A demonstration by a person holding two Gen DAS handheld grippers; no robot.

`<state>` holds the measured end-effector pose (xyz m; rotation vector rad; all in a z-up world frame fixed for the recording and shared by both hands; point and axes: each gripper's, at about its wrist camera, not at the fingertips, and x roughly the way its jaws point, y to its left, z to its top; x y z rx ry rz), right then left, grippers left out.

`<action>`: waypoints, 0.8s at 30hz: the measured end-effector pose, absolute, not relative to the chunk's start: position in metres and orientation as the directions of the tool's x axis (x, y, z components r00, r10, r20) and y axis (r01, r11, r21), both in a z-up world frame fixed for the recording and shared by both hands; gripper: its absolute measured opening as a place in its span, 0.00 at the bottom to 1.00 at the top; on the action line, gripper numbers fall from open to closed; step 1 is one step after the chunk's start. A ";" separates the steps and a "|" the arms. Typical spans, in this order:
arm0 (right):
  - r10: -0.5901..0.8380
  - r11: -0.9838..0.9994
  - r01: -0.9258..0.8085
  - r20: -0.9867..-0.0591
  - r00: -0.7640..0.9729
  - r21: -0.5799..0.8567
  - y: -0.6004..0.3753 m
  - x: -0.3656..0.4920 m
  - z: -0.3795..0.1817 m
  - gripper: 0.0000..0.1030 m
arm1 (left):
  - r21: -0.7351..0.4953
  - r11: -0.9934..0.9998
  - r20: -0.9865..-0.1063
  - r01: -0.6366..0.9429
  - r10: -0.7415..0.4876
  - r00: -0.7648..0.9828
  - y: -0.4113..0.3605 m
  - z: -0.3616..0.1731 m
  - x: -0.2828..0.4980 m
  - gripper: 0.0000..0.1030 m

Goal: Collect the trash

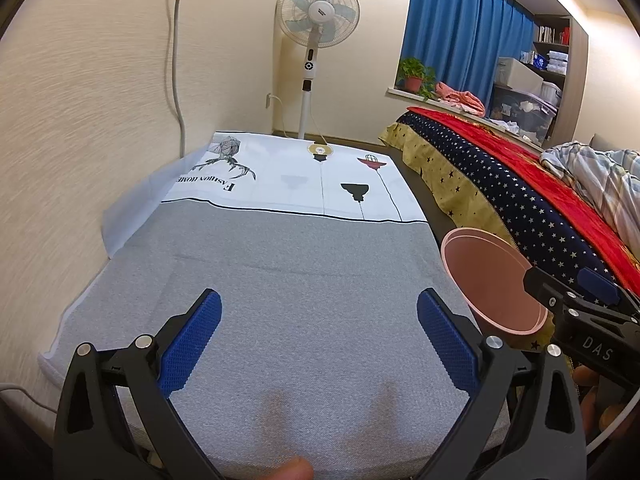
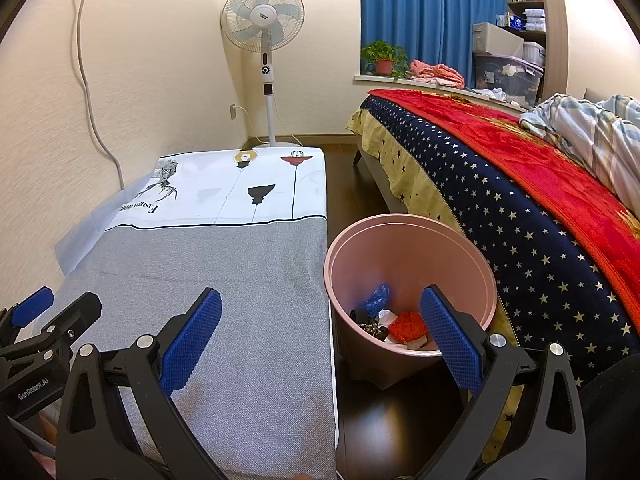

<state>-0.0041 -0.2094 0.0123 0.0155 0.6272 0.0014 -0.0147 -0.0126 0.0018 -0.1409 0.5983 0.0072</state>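
Our left gripper (image 1: 319, 344) sits over the grey table cloth (image 1: 280, 264) – jaws wide apart, nothing held. Right gripper (image 2: 320, 344) likewise spread and empty – pink bin (image 2: 400, 256) on the floor just ahead-right, trash (image 2: 406, 326) inside.

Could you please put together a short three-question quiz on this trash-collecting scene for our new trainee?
1. True or false: the left gripper is shut on a piece of trash.
2. Where does the pink bin stand? A) on the covered table B) on the floor between the table and the bed C) on the bed
3. Fill in: among the items in the bin lies a crumpled ____ one beside a blue one.

Key
1. False: both it and the right gripper are open and empty.
2. B
3. red
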 end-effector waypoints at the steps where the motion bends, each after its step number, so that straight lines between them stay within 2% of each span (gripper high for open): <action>1: 0.006 1.000 0.003 -0.587 0.810 0.015 -0.209 -0.004 0.012 0.95 | -0.131 0.990 -0.562 -0.048 -0.035 0.827 -0.013 0.002 -0.015 0.92; 24: 0.007 1.000 0.001 -0.589 0.808 0.015 -0.210 -0.004 0.012 0.95 | -0.102 0.993 -0.550 -0.053 -0.012 0.835 -0.014 0.004 -0.012 0.92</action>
